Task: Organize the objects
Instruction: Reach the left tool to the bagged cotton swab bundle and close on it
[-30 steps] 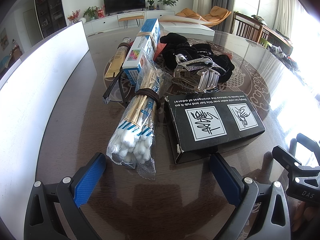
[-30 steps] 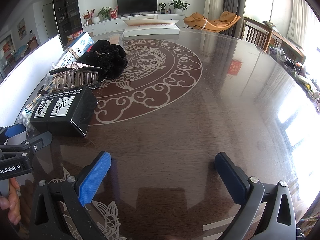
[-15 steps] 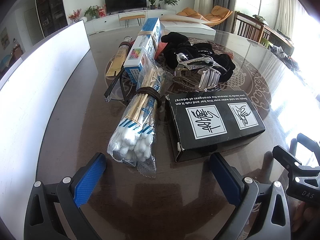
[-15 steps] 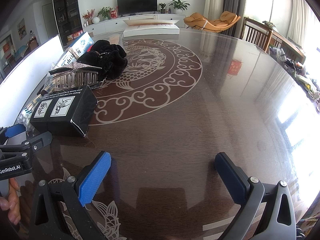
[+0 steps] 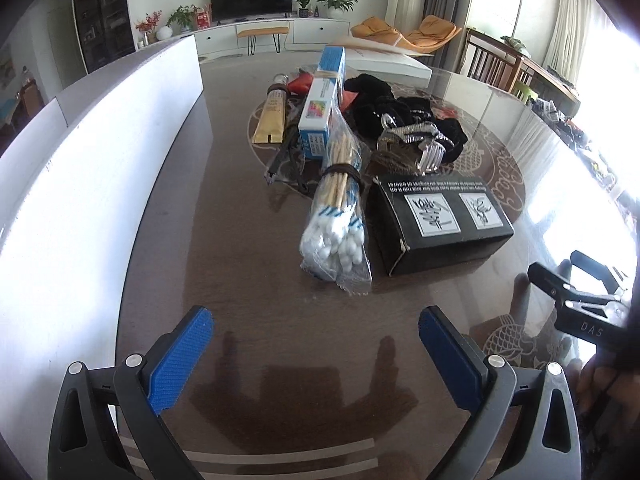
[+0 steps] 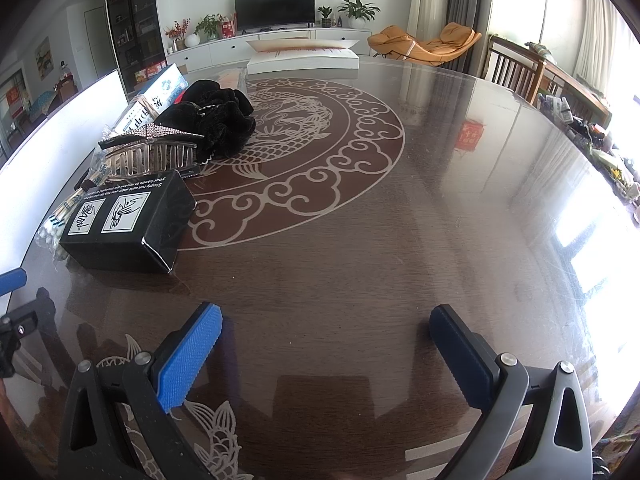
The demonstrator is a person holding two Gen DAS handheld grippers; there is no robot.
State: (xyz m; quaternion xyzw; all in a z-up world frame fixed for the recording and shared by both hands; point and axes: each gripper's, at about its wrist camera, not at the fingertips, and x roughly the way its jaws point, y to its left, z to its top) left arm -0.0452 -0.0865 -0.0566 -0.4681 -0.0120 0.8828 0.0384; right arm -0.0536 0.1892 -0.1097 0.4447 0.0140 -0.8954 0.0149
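- Work on the tidy-up appears barely begun: the objects lie in one loose cluster at the centre of the left-wrist frame, on a dark, glossy round table (image 5: 240, 320) with a pale dragon-and-cloud inlay.
- The left claw (image 5: 316, 334) hangs released at the bottom of its frame, blue pads spread wide with nothing between them, short of the clear plastic bag of wooden-stemmed cotton swabs (image 5: 340, 220).
- The right claw (image 6: 326, 334) is likewise released and empty, over bare table at the bottom of its frame, well apart from the pile at upper left.
- Just beside the swabs lies a black cardboard box with white printed panels (image 5: 440, 224); beyond it, a silver rhinestone hair claw clip (image 5: 420, 140) rests against a black velvet scrunchie heap (image 5: 384, 108).
- Judged from this, every item is still to be sorted; none looks placed.
- Only the left-wrist view shows the long blue-and-white carton (image 5: 324, 100), the gold tube (image 5: 272, 116) and the white panel (image 5: 80, 180) along the frame's left.
- Only the right-wrist view reveals the wide empty stretch of table on the right, and the clip's comb teeth side-on.
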